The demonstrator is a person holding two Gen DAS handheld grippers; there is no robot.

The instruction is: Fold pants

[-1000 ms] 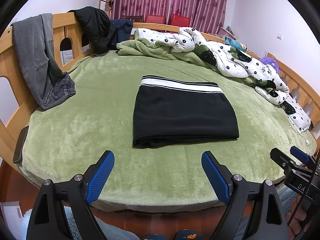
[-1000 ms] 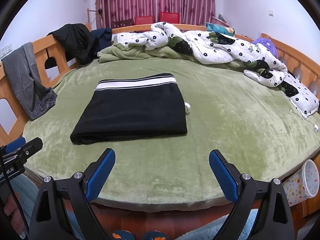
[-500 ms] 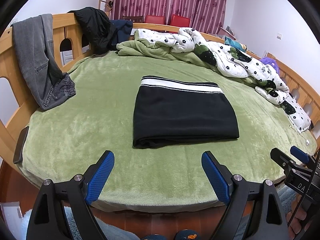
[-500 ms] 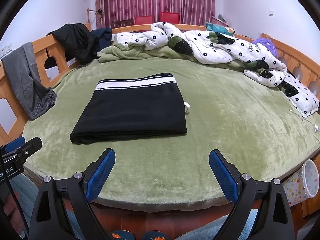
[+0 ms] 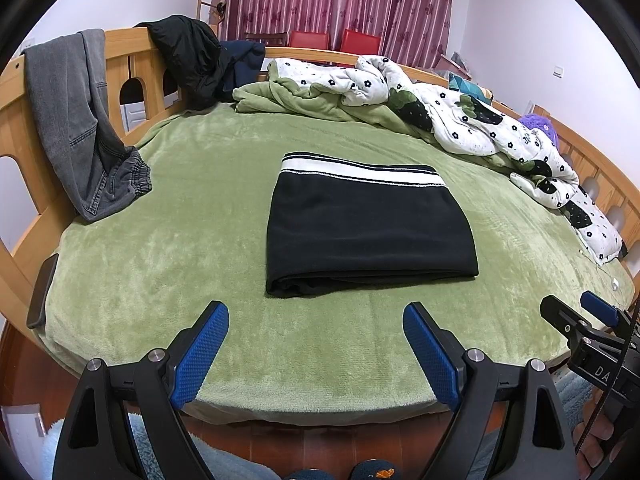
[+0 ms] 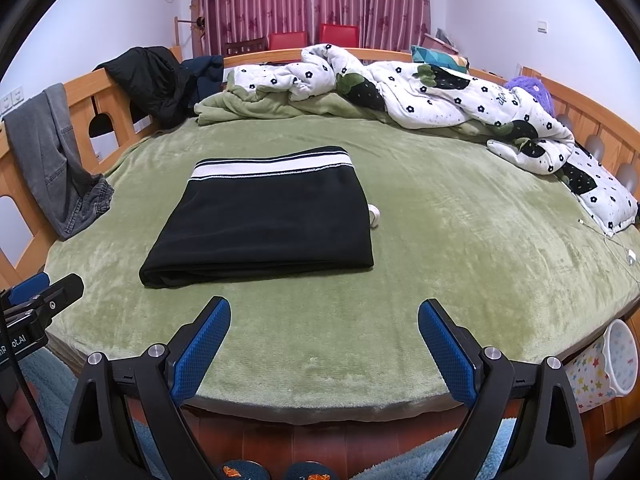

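Black pants with a white striped waistband lie folded into a flat rectangle in the middle of the green bed; they also show in the right wrist view. My left gripper is open and empty, held back over the bed's near edge, short of the pants. My right gripper is open and empty, also at the near edge, to the right of the pants. A small white thing peeks out at the pants' right side.
Grey jeans hang over the wooden rail at the left. A black jacket hangs on the rail behind. A crumpled floral quilt and green blanket run along the back and right. A star-patterned bin stands beside the bed.
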